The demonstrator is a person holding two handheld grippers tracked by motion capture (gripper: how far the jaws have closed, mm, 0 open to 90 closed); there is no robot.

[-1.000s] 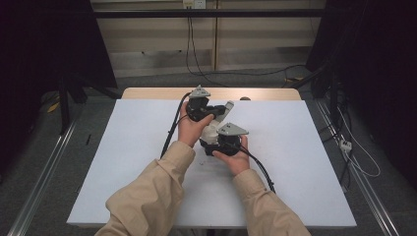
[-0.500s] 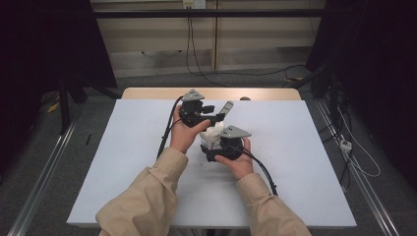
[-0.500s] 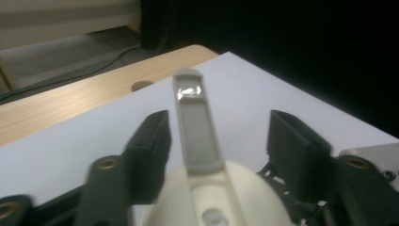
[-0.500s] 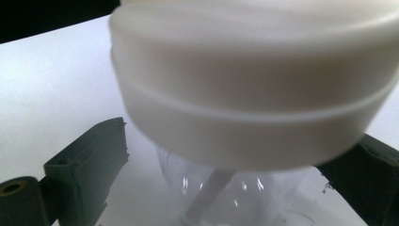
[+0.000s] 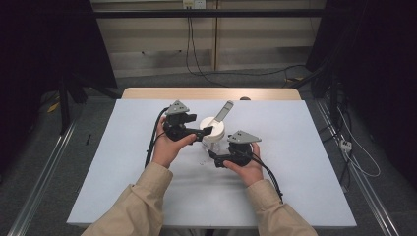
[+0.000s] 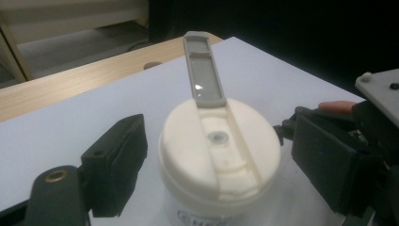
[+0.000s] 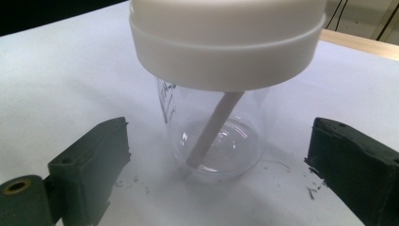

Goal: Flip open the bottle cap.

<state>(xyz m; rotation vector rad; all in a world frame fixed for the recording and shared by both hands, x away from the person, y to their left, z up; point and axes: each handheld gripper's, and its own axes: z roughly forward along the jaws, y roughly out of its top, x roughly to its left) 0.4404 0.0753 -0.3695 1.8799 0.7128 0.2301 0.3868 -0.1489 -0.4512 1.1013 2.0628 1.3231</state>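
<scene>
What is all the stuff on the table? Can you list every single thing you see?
Cup: one, clear plastic, standing at the middle of the table between the two tools.
Lid: one, white, on top of the cup.
Flap: one, grey, flipped up from the lid.
Straw: one, pale, leaning inside the cup.
Table: one, white top with a wooden strip along its far edge.
Cables: several, dark, on the floor and wall behind the table.
Left tool: one, black, jaws open on either side of the lid.
Right tool: one, black, jaws open beside the bottom of the cup.
Sleeves: two, tan, at the near edge.
</scene>
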